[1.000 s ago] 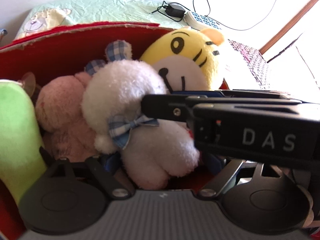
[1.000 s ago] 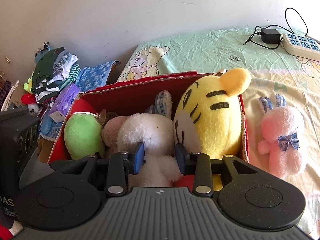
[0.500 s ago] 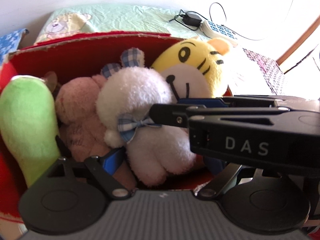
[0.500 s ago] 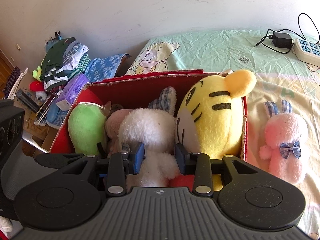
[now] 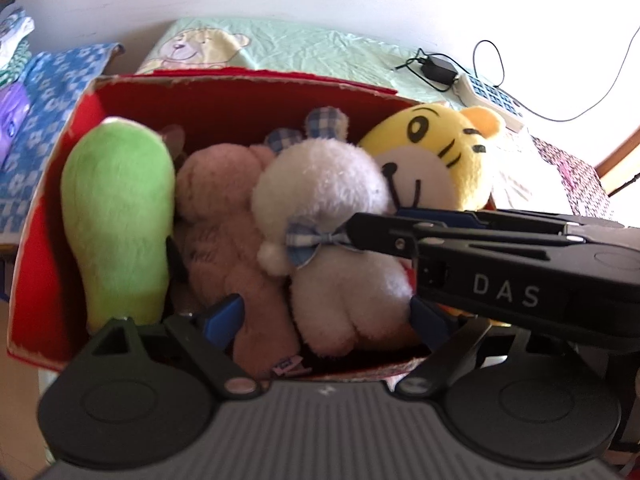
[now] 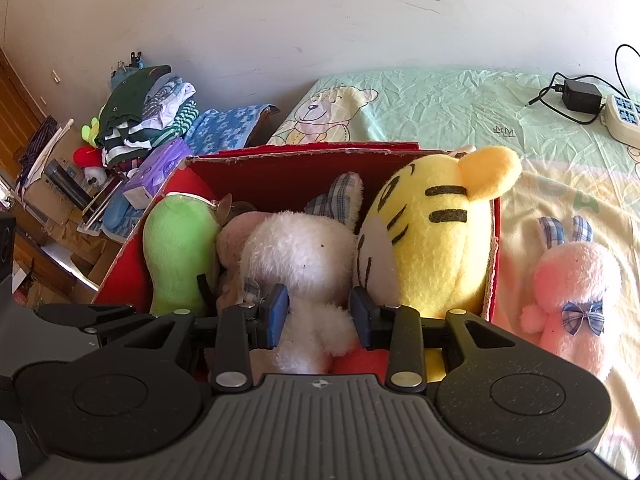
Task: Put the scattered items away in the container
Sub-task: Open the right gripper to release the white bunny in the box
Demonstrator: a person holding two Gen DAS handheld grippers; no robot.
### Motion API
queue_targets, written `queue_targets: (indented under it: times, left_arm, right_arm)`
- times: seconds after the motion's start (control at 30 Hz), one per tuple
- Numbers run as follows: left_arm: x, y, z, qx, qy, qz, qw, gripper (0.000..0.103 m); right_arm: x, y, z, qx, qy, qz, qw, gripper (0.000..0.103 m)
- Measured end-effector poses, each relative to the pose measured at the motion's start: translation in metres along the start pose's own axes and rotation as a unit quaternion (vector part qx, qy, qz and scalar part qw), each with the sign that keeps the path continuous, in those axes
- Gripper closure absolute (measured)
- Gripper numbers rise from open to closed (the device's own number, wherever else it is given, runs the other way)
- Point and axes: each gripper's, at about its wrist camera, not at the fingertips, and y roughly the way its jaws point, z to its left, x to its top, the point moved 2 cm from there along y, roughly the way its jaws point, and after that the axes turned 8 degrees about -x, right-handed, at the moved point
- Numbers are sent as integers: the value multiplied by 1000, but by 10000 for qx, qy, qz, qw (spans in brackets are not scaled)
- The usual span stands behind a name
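Note:
A red cardboard box [image 5: 248,80] [image 6: 304,152] stands on the bed, packed with a green plush [image 5: 116,216] [image 6: 176,252], a pink-brown plush [image 5: 224,216], a white plush bunny [image 5: 324,192] [image 6: 304,256] with a plaid bow, and a yellow tiger [image 5: 436,160] [image 6: 436,240]. My right gripper [image 6: 319,316] [image 5: 380,222] reaches in from the right, shut on the white bunny's body. My left gripper [image 5: 326,318] hovers at the box's near wall. Its jaws are opening, and the lower ends of the pink-brown plush and the bunny lie loosely between them. A pink bunny [image 6: 572,292] lies on the bed right of the box.
A power strip [image 6: 620,116] and adapter [image 6: 580,96] with cables lie at the far right of the bed sheet [image 6: 440,104]. Left of the bed are a clothes pile [image 6: 140,120], a blue patterned cloth [image 6: 228,128] and a purple package [image 6: 156,176].
The left gripper has drawn back and rolled, so more of the box shows, and its jaws have spread wider. The right gripper keeps its hold on the white bunny.

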Motion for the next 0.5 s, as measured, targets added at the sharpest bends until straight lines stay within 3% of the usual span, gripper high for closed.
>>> queue_targets:
  times: [0.23,0.5]
  left_arm:
    - [-3,5,-3,192,-27,-44,9998,10]
    - [-2,8,-5,169,79,59,9998,11]
  right_arm:
    - [-2,-2,1,5,-42,1,10000,64]
    - [-7,-15,6,-128,-1,-146,9998,64]
